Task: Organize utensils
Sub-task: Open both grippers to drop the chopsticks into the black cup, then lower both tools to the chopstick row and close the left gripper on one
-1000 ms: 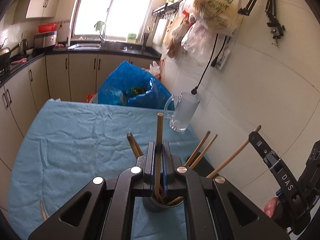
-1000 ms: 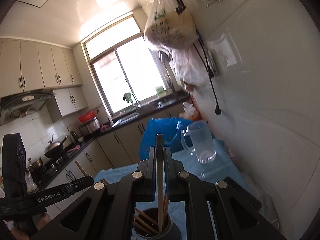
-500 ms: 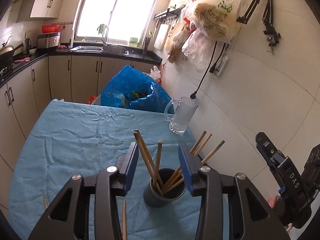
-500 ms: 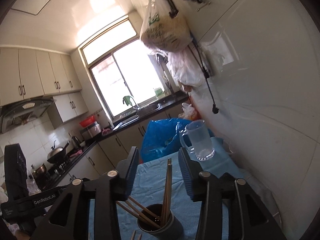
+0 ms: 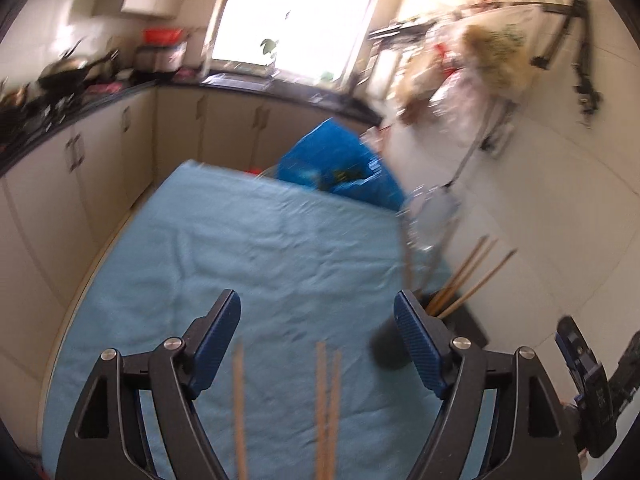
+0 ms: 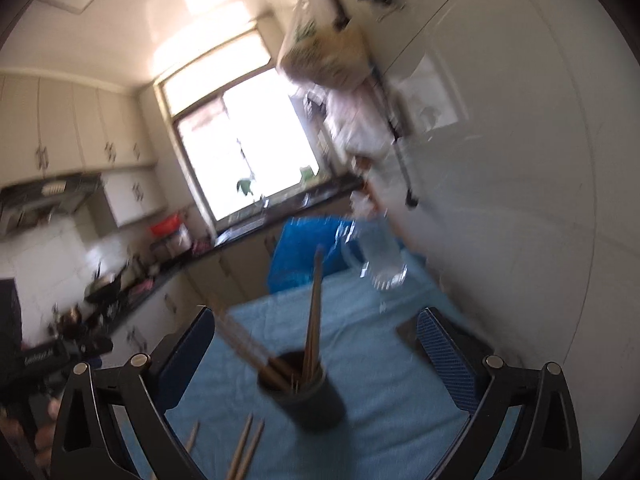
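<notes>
A dark cup (image 6: 308, 398) holding several wooden chopsticks (image 6: 313, 312) stands on the blue tablecloth (image 6: 392, 400). In the left wrist view the cup (image 5: 386, 354) sits behind the right finger, its chopsticks (image 5: 472, 276) leaning right. Three loose chopsticks (image 5: 326, 408) lie on the cloth between the fingers of my left gripper (image 5: 318, 320), which is open and empty. My right gripper (image 6: 316, 332) is open and empty, above and behind the cup. Loose chopsticks (image 6: 244, 448) lie in front of it. Both views are motion-blurred.
A clear glass pitcher (image 5: 434, 220) stands at the table's far right by the white tiled wall. A blue plastic bag (image 5: 340, 168) sits beyond the table's far edge. Kitchen cabinets (image 5: 80, 160) run along the left. Bags hang on the wall (image 6: 324, 52).
Both grippers opened, let go of their chopsticks into the cup, and pulled back. The left gripper has swung left, so the cup now sits at its right finger.
</notes>
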The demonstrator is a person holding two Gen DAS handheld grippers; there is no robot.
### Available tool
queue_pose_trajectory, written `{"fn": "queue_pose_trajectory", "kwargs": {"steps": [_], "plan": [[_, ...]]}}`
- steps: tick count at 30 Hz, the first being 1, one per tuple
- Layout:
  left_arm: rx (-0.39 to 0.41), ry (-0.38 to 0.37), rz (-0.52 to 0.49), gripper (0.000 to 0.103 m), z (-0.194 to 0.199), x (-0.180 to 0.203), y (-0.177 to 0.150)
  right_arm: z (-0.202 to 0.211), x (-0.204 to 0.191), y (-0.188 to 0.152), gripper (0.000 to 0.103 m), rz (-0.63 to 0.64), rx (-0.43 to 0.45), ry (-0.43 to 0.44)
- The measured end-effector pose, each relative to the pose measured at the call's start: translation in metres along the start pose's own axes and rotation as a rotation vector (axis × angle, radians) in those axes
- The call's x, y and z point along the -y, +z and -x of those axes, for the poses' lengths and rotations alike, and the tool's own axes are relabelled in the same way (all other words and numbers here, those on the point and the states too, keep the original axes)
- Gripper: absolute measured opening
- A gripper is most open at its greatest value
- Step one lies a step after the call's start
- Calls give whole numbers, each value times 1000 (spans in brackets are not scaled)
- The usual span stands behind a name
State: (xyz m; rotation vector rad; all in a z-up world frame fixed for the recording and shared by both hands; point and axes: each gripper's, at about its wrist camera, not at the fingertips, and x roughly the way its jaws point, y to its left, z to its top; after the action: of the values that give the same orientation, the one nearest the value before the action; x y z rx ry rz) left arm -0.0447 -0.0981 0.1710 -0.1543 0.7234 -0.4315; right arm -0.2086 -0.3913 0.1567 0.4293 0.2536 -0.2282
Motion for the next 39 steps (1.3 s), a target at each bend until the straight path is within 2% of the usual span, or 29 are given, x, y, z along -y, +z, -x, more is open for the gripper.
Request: {"fn": "queue_pose_trajectory", "kwargs": {"steps": [4, 10, 18, 26, 27, 30, 32, 33, 35, 37, 39], "plan": [[-95, 56, 83, 78, -17, -44, -19, -12, -15, -22, 103, 46, -99, 36], [-219, 71, 146, 78, -49, -79, -39, -20, -27, -43, 103, 51, -180, 68], [-394, 98, 119, 78, -117, -82, -55, -26, -40, -56, 103, 71, -258, 60], [-449, 158, 27, 75, -162, -68, -54, -32, -48, -58, 103, 85, -298, 59], [-451, 173, 14, 72, -166, -66, -55, -35, -50, -59, 103, 89, -312, 62], [-439, 216, -39, 55, -171, -60, -57, -43, -62, -61, 103, 115, -346, 77], [-426, 263, -88, 37, -171, -56, -58, -46, -74, -64, 103, 149, -360, 84], [-418, 278, -99, 34, -170, -57, -59, -48, -79, -66, 103, 165, -368, 88], [-406, 297, -103, 15, -166, -62, -59, -53, -89, -69, 103, 184, -386, 97], [-405, 290, -77, 8, -162, -71, -59, -60, -99, -74, 101, 201, -415, 103], [-410, 271, -41, 8, -157, -83, -58, -71, -109, -80, 98, 227, -453, 109]]}}
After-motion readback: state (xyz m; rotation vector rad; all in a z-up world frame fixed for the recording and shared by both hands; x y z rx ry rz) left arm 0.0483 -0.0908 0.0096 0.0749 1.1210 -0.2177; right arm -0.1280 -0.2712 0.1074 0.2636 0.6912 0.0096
